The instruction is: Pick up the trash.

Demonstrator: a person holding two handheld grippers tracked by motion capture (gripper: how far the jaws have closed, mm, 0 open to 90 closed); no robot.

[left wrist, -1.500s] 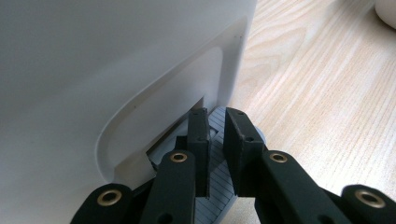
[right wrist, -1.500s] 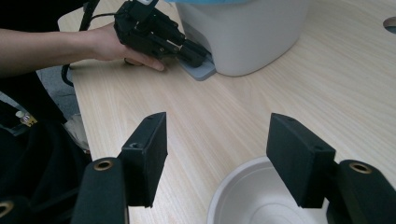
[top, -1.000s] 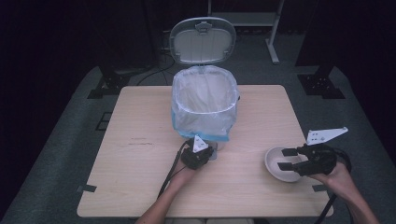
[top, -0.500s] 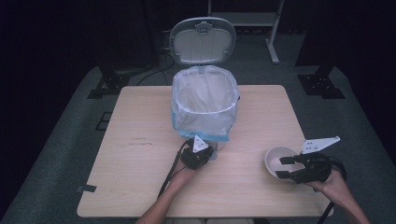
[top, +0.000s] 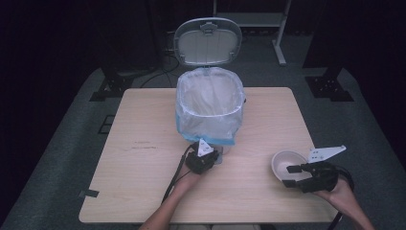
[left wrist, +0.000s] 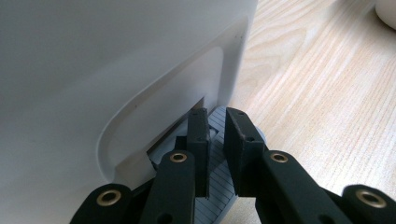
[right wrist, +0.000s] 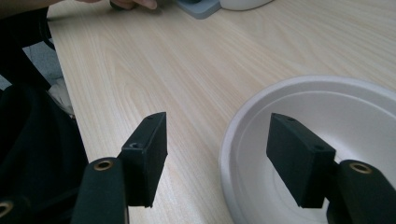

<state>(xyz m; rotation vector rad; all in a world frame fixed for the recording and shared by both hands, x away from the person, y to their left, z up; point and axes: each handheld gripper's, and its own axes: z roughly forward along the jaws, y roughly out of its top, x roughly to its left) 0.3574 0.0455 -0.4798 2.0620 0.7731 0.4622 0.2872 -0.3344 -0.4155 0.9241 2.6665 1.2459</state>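
Observation:
A white pedal bin (top: 210, 103) lined with a clear bag stands mid-table, its lid (top: 207, 42) tipped up and back. My left gripper (top: 214, 156) is at the bin's near foot. In the left gripper view its jaws (left wrist: 215, 114) are shut and rest on the grey ribbed pedal (left wrist: 211, 203), against the bin's white wall (left wrist: 93, 70). A white bowl (top: 286, 160) sits at the near right. My right gripper (top: 288, 176) is open across its rim. In the right gripper view (right wrist: 217, 135) one jaw is inside the bowl (right wrist: 336, 105) and the other is outside.
The wooden table (top: 139, 143) carries the bin and the bowl. A dark cable runs from the left gripper to the near edge. The bowl lies close to the table's right and near edges. Dark floor and stands surround the table.
My right gripper has drifted slightly toward the near edge beside the bowl, which stays where it was. The left gripper and the bin lid have not moved.

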